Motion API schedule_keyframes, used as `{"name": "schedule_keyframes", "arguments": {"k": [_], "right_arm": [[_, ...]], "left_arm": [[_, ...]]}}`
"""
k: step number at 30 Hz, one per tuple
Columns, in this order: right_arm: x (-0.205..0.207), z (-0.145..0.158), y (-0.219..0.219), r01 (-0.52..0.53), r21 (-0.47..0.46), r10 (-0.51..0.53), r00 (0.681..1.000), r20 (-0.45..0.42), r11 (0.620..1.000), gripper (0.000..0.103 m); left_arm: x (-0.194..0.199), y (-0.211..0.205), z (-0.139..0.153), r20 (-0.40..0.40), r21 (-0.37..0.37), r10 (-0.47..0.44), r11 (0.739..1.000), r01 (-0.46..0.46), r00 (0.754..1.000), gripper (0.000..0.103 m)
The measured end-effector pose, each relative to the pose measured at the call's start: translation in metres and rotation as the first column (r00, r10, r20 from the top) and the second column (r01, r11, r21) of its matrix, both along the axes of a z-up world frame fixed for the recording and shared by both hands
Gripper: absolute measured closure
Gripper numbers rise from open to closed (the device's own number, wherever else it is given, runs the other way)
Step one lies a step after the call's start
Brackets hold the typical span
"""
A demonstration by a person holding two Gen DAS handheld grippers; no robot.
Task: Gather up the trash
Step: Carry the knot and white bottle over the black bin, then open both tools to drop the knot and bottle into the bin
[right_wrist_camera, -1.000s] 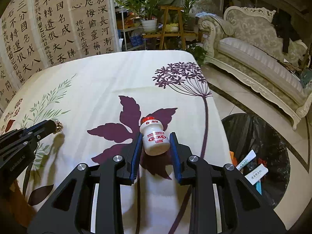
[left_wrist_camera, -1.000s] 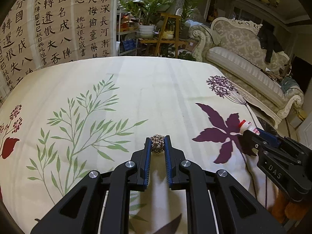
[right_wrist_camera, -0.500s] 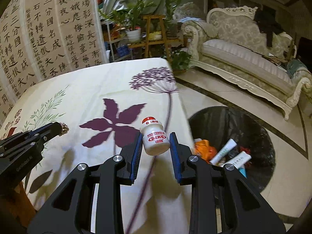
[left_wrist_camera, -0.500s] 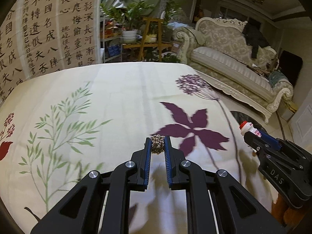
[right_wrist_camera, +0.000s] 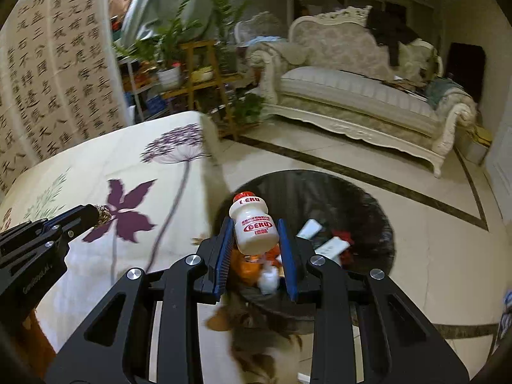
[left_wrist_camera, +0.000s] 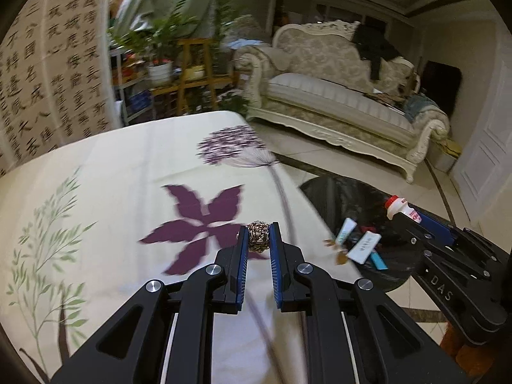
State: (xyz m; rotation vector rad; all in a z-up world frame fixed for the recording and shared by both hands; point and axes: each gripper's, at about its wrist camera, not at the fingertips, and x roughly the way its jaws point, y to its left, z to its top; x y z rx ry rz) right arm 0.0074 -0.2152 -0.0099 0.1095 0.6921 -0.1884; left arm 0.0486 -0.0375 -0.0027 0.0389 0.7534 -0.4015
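Carrying two pieces of trash toward the black-lined bin [right_wrist_camera: 361, 198] on the floor beside the worktop [left_wrist_camera: 112, 166]. Pinching a small woven metallic ball [left_wrist_camera: 258, 236] between the blue pads of the left hand-held gripper [left_wrist_camera: 258, 240], jaws nearly pressed together on it, and hovering over the purple flower print near the worktop's edge, not yet over the bin. Clamping a white drink bottle [right_wrist_camera: 254, 228] with a red cap in the right hand-held gripper [right_wrist_camera: 256, 240], pads bearing on its lower body, neck leaning up and to the left, already hanging above the bin's near rim.

Looking into the bin: a few tubes and wrappers [right_wrist_camera: 331, 247] lying at the bottom.

Risking a few things from here, judging by the layout. Letting go of the ball too soon, while over cloth and not over the bag, and sending it rolling along the worktop or off onto the tiles. Holding the bottle only by its base, so a tilt on release could tip it against the rim and bounce it out. Crowding both hand-held grippers over one opening and knocking them together. Blurring in the left wrist view, making the rim harder to judge.
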Motion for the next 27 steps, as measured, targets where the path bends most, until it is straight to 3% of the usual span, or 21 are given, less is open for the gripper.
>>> {"name": "schedule_keyframes", "arguments": {"k": [17,25,27], "right_arm": [[0.019,-0.021,-0.062,0.122,0.023,-0.122,0.992,-0.012,0.992,0.075],[0.034,-0.035,-0.074,0.146,0.029,-0.145,0.989,-0.037,0.989,0.075],[0.036,-0.040,-0.077,0.152,0.034,-0.150,0.988,-0.047,0.988,0.075]], "left_arm": [[0.025,-0.093,-0.018,0.000,0.062,-0.141,0.988,0.141,0.990,0.089],[0.044,-0.111,-0.034,-0.042,0.080,-0.146,0.986,0.149,0.988,0.088],[0.046,-0.112,-0.035,-0.047,0.083,-0.144,0.985,0.148,0.988,0.082]]}}
